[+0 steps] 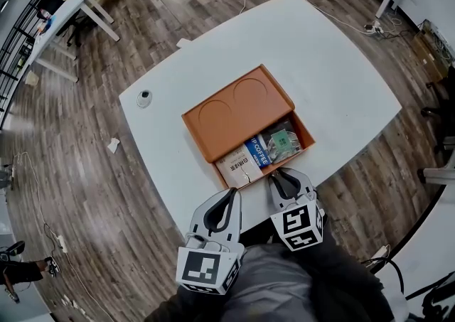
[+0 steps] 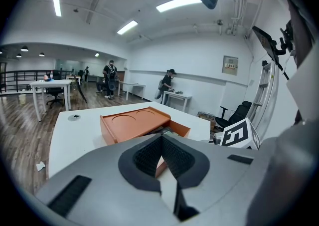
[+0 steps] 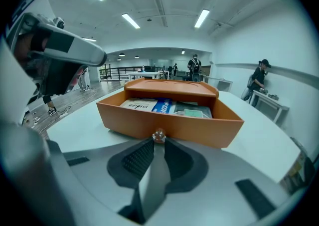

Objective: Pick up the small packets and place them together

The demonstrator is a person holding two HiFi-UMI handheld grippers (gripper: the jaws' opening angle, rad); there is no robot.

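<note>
**A:** How far along?

**B:** Early, by my reading. The flat orange box sits on the white counter with its drawer drawn open at the near side. Three small packets lie in the drawer: a white paper packet, a blue coffee packet and a green-labelled packet. None is lifted and none is outside the box. All the picking and grouping is left.

**A:** Fingers?

**B:** The right gripper has its fingers pinched on the small round knob at the drawer front. The left gripper is off the box's near left corner, fingers together, empty.

**A:** Do the views differ?

**B:** The head view maps the packets but hides the knob. The right gripper view shows the knob and the grip. The left gripper view shows mostly the box top and barely the drawer's contents.
</note>
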